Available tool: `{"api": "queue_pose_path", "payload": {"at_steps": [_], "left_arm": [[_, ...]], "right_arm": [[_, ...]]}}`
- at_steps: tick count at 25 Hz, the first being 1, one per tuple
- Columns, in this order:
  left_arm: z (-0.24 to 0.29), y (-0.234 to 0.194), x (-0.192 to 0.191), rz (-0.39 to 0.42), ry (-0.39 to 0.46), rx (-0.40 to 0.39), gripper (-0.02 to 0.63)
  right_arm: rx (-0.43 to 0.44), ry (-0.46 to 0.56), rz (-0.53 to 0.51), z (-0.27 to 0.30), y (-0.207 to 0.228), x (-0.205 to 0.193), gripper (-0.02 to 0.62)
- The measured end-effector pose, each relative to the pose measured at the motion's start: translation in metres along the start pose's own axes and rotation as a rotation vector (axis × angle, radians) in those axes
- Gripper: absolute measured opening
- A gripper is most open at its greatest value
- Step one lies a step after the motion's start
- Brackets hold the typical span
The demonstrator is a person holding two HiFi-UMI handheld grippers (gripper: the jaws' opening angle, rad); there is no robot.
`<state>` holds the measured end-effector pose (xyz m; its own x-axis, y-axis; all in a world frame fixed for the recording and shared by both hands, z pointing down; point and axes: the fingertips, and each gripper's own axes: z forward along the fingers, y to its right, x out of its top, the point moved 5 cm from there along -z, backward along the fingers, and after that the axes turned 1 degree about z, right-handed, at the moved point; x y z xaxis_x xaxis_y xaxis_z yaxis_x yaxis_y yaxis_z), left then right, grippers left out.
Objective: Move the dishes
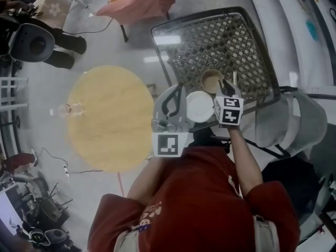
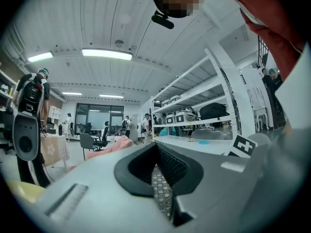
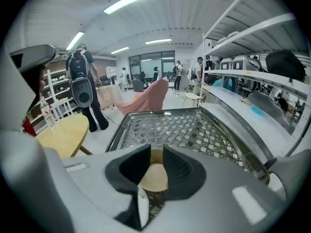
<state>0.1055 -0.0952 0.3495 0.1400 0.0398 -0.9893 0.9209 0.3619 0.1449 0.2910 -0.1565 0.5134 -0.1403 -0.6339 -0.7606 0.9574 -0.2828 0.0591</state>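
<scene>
Right hand-held gripper (image 3: 156, 154) pinches bowl (image 1: 211, 79) rim over mesh basket (image 1: 231, 41). Left hand-held gripper (image 2: 159, 169) holds nothing, jaws a slit apart. Bowl probably light, rigid, slick; grip rim.

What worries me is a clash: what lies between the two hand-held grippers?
A white dish lies between the left hand-held gripper and right hand-held gripper; the head view shows it.

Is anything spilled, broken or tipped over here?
Nothing stands out. The tan bowl and the white dish are open side up by the mesh cart, with nothing spilled around them. The bottle stands upright on the round table.
</scene>
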Motion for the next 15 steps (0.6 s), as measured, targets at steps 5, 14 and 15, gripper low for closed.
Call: {"api": "queue_pose_path", "payload": {"at_steps": [5, 14, 15], "left_arm": [[-0.023, -0.023, 0.011, 0.088, -0.009, 0.062, 0.006], [-0.076, -0.071, 0.008, -0.071, 0.033, 0.287, 0.006], [-0.082, -0.076, 0.007, -0.077, 0.039, 0.307, 0.006]], "right_arm": [[0.072, 0.057, -0.064, -0.003, -0.034, 0.027, 0.066], [0.197, 0.142, -0.171, -0.007, -0.11, 0.061, 0.066], [0.21, 0.148, -0.177, -0.007, -0.118, 0.063, 0.066]]}}
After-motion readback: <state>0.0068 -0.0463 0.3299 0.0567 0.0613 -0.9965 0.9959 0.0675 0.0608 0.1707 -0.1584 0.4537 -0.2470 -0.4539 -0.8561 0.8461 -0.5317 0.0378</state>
